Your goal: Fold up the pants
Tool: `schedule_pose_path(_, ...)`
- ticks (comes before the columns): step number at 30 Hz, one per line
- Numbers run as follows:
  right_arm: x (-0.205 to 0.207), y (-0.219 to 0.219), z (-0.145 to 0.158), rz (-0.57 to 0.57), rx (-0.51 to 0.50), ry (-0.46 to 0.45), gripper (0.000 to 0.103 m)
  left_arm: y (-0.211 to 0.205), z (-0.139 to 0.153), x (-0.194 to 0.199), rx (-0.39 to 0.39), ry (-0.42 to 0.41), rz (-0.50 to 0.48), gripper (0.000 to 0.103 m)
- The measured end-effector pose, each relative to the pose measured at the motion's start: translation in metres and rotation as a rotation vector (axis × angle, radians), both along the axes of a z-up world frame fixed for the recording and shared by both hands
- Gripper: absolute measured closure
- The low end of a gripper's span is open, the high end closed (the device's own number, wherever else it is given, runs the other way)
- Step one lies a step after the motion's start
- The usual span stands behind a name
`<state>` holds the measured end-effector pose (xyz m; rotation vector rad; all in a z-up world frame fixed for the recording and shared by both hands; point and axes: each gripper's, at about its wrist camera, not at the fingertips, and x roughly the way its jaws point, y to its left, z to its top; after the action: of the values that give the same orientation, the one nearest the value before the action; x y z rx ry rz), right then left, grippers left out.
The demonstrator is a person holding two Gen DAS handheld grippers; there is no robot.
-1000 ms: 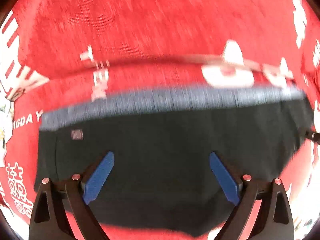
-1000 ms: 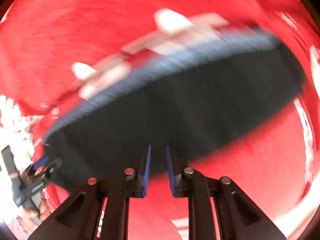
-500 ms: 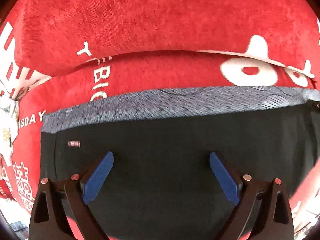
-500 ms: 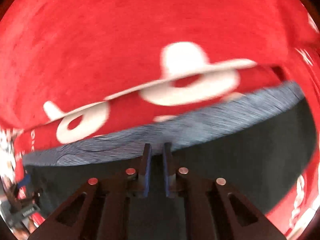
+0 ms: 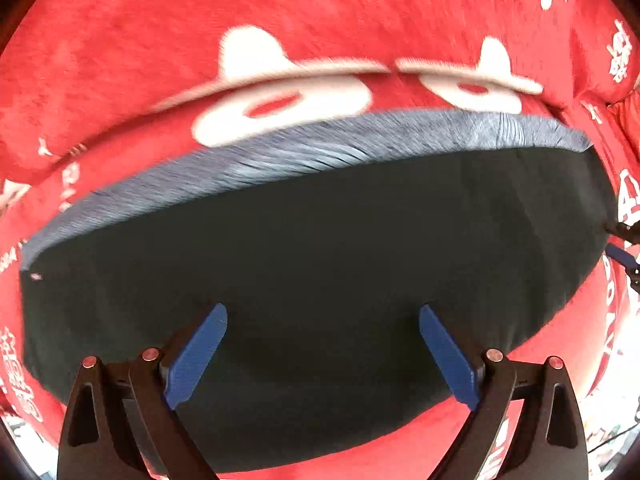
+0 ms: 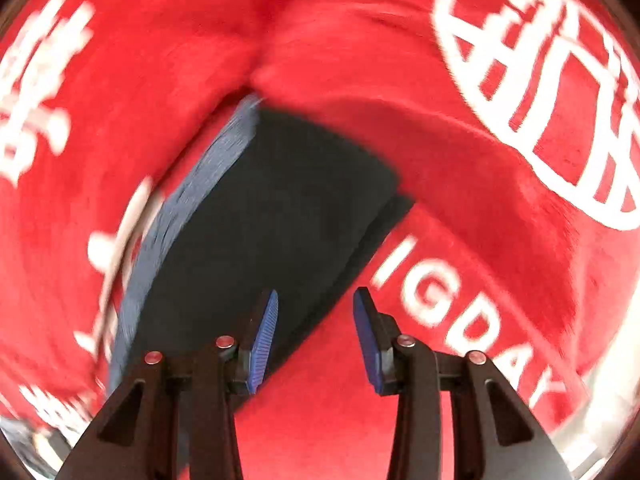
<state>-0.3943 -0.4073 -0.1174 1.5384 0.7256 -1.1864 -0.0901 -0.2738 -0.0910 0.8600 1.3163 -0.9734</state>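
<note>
The folded black pants [image 5: 320, 264] with a grey ribbed waistband [image 5: 304, 156] lie flat on the red cloth. My left gripper [image 5: 322, 340] is open and empty, hovering over the near part of the pants. In the right wrist view the pants [image 6: 276, 216] run away from the camera, with the waistband [image 6: 188, 208] on their left side. My right gripper [image 6: 316, 320] is open and empty, above the pants' near right edge. The other gripper's blue tip [image 5: 620, 256] shows at the right edge of the left wrist view.
A red plush cloth [image 5: 280, 12] with white print covers the whole surface, with a raised fold [image 6: 460, 148] just beyond the pants. White lettering [image 6: 460, 316] lies to the right of the right gripper. Clutter shows at the view edges.
My right gripper has opened from shut and swung round to view the pants from their side. My left gripper stayed open and shifted left over the pants.
</note>
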Motion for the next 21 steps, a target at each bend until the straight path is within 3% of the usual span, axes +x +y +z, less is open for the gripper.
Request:
schedule_pose_path(3, -0.013, -0.013, -0.014, -0.038, 0.019, -0.080, 0.062, 0.002, -0.004, -0.011, -0.025, -0.045, 0.031, 0.002)
schedule_pose_path(5, -0.019, -0.016, -0.010, 0.001, 0.009, -0.108, 0.089, 0.004, -0.005, -0.011, -0.023, -0.038, 0.056, 0.002)
schedule_pose_path(6, -0.022, -0.016, -0.010, 0.032, 0.005, -0.100, 0.090, 0.006, -0.006, -0.012, -0.015, -0.036, 0.065, 0.001)
schedule_pose_path(10, -0.043, -0.006, -0.011, 0.044, 0.027, -0.063, 0.090, 0.008, -0.006, -0.013, 0.010, -0.064, 0.064, 0.001)
schedule_pose_path(12, -0.040, -0.001, -0.002, 0.079, 0.027, -0.009, 0.084, 0.006, -0.007, -0.015, 0.022, -0.082, 0.068, 0.001)
schedule_pose_path(13, -0.033, -0.001, 0.004, 0.112, 0.026, 0.022, 0.084, 0.005, -0.006, -0.017, 0.027, -0.090, 0.071, 0.001)
schedule_pose_path(18, -0.003, 0.004, 0.035, 0.303, -0.094, 0.003, 0.083, 0.004, -0.008, -0.015, 0.028, -0.109, 0.085, 0.000)
schedule_pose_path(21, 0.041, 0.007, 0.030, 0.467, -0.113, 0.026, 0.072, 0.006, -0.010, -0.015, 0.027, -0.121, 0.084, 0.000)
